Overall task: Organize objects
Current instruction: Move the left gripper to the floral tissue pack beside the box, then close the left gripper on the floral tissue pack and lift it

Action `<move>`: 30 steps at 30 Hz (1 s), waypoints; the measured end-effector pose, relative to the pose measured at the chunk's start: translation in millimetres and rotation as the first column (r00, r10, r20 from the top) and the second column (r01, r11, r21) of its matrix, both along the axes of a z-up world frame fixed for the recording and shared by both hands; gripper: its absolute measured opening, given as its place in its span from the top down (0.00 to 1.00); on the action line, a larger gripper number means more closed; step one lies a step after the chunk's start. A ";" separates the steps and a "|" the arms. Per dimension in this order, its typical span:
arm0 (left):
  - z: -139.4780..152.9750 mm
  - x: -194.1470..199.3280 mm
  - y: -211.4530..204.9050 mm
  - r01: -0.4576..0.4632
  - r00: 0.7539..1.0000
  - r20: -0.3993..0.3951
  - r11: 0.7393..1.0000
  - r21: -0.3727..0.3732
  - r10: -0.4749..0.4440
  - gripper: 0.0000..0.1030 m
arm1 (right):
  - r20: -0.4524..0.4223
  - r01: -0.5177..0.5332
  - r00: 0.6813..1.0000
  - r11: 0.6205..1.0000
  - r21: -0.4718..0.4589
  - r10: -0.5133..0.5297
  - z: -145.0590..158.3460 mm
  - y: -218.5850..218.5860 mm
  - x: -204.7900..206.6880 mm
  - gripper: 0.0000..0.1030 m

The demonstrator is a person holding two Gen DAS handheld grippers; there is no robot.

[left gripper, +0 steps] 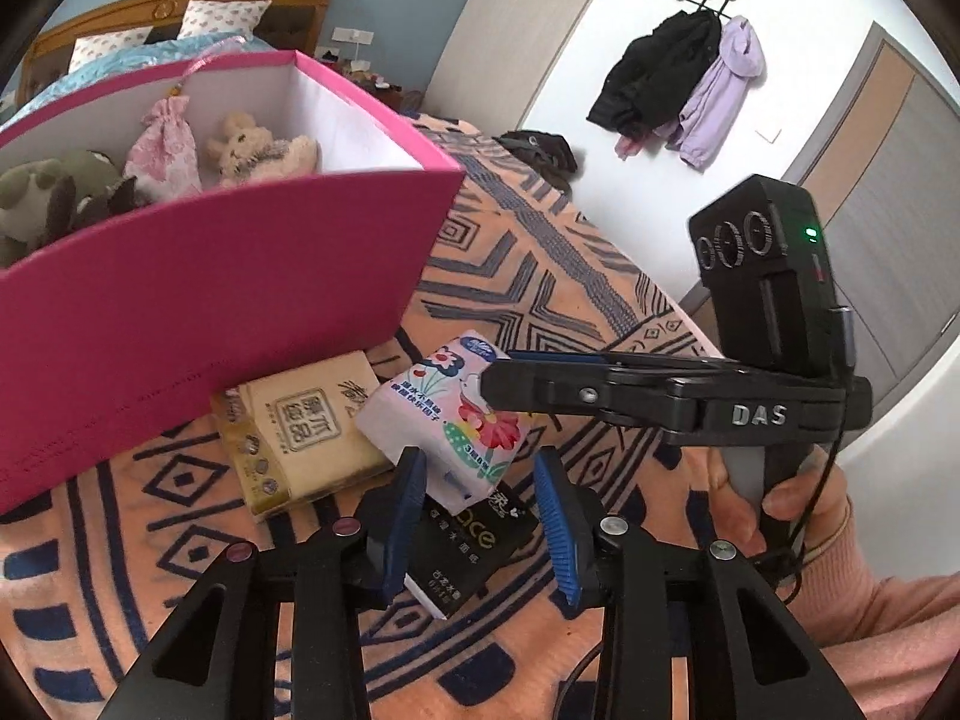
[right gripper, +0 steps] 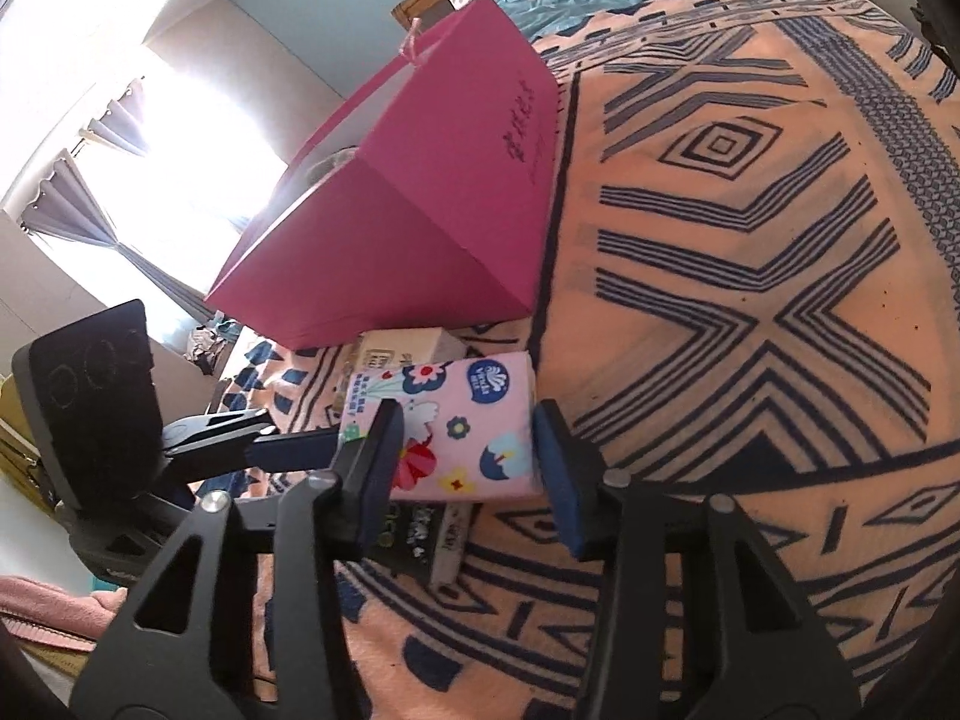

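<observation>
A pink floral tissue pack point(left gripper: 420, 414) point(right gripper: 480, 420) is tilted up off the patterned blanket. My right gripper point(right gripper: 462, 462) is shut on it, one pad on each side; in the left wrist view it reaches in from the right point(left gripper: 489, 387). Under the pink pack lies a black tissue pack point(left gripper: 462, 546) point(right gripper: 420, 534). My left gripper point(left gripper: 480, 522) is shut on the black pack, with the blue pads against its sides. In the right wrist view its fingers point(right gripper: 294, 450) come in from the left, tips hidden. A beige tissue pack point(left gripper: 300, 426) point(right gripper: 402, 348) rests against the pink box.
The open pink box point(left gripper: 210, 276) point(right gripper: 420, 210) stands just behind the packs and holds a teddy bear point(left gripper: 258, 144), a pink pouch point(left gripper: 165, 144) and a green plush point(left gripper: 48, 192). The orange and blue blanket point(right gripper: 750, 300) spreads to the right. Coats point(left gripper: 678, 78) hang on the far wall.
</observation>
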State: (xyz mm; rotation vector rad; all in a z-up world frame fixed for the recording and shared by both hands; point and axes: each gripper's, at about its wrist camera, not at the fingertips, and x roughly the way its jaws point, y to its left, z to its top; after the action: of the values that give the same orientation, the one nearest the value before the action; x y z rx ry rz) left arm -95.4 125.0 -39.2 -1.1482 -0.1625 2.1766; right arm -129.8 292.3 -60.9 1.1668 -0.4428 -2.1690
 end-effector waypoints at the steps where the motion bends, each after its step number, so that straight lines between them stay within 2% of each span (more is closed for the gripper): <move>1: 2.9 0.6 -2.6 -0.006 1.000 -0.007 1.000 0.007 0.006 0.64 | -0.007 -0.001 1.000 1.000 0.000 0.001 2.4 -1.3 1.6 0.54; 7: 11.5 -0.4 -22.5 -0.063 0.997 -0.040 0.998 -0.006 0.062 0.64 | -0.062 -0.016 0.998 1.000 0.000 0.016 20.4 -17.9 7.1 0.54; 16: -4.7 -17.6 -45.4 -0.143 0.990 0.005 0.989 -0.030 0.144 0.64 | -0.031 -0.059 0.998 0.998 -0.001 0.059 5.3 -43.5 -6.5 0.54; 28: -8.8 -17.8 -50.2 -0.146 0.989 0.017 0.989 -0.013 0.146 0.64 | -0.029 -0.055 0.998 0.998 0.002 0.055 -1.0 -41.2 -10.0 0.54; 30: -8.6 -17.8 -49.0 -0.142 0.990 0.016 0.990 -0.013 0.143 0.64 | -0.030 -0.061 0.998 0.998 0.010 0.061 -2.5 -44.5 -12.3 0.62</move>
State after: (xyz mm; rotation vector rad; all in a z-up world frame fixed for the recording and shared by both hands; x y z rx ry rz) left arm -113.2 76.0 -47.8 -1.1939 -0.2457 2.2959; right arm -142.1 247.8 -63.4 1.1357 -0.3800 -2.1354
